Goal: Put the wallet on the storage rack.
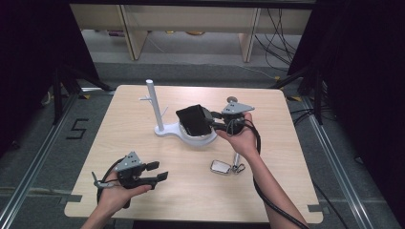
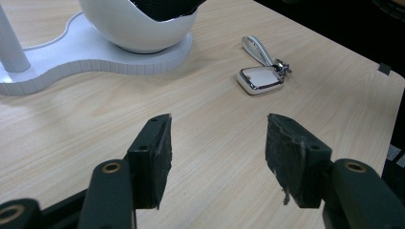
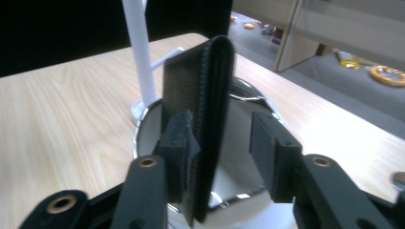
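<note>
- Black wallet [image 1: 195,119] is standing on edge in the white bowl [image 1: 198,140] of a stand, as we are seeing it in the high view; the right gripper [image 1: 216,122] is reaching it from the right, held in the right hand [image 1: 241,136], and the white post [image 1: 155,107] is rising from the stand's base to the left; a silver key fob [image 1: 220,167] is lying on the wooden table [image 1: 143,143] nearer us, and the left gripper [image 1: 155,171] is resting in the left hand [image 1: 119,191] near the front edge, its jaws spread with nothing between them
- In the left gripper view we are looking past two separated pads at bare table [image 2: 215,109], with the key fob [image 2: 261,78] and its strap ahead and the bowl [image 2: 138,28] at upper left
- In the right gripper view we are seeing the wallet [image 3: 203,119] upright between the jaws over the bowl [image 3: 239,143]; the left-hand pad is touching it, the right-hand pad is standing clear, so the grip is loosened
</note>
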Available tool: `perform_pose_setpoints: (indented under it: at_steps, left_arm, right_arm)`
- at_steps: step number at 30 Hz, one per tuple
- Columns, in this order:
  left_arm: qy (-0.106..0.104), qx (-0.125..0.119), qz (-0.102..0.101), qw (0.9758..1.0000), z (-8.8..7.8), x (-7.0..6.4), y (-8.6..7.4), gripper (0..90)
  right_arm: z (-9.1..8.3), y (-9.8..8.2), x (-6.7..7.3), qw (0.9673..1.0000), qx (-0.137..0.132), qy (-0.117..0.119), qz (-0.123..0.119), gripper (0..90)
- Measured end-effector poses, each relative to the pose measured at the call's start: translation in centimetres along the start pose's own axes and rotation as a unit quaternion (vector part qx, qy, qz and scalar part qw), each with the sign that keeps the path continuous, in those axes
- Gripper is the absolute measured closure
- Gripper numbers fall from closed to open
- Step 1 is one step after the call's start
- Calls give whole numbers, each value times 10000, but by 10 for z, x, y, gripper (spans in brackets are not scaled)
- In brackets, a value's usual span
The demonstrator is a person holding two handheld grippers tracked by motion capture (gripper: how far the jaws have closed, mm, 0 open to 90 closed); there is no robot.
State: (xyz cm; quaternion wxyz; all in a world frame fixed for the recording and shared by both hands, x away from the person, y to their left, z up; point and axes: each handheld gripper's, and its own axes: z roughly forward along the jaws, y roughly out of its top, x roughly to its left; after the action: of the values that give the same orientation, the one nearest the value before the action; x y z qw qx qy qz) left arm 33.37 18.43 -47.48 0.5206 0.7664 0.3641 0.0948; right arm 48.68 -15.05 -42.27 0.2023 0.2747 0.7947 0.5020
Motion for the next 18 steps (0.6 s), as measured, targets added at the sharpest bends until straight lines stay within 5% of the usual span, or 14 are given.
perform_pose_setpoints:
  at_steps: [10,12,15,18]
  left_arm:
    - [-4,-12,-41,10000,1,-2,-1,416]
    - [-13,-42,-56,10000,1,-1,-2,416]
    - [-40,-44,-94,9999,2,-1,-4,416]
    - [-81,-42,-84,9999,4,-2,-5,416]
  right_arm:
    - [-27,-7,-5,9996,171,-191,107,781]
    - [-35,-11,-8,9980,455,-214,389,801]
    - [-48,-19,-17,9926,904,-438,679,808]
    - [-57,-30,-29,9822,1456,-481,1086,807]
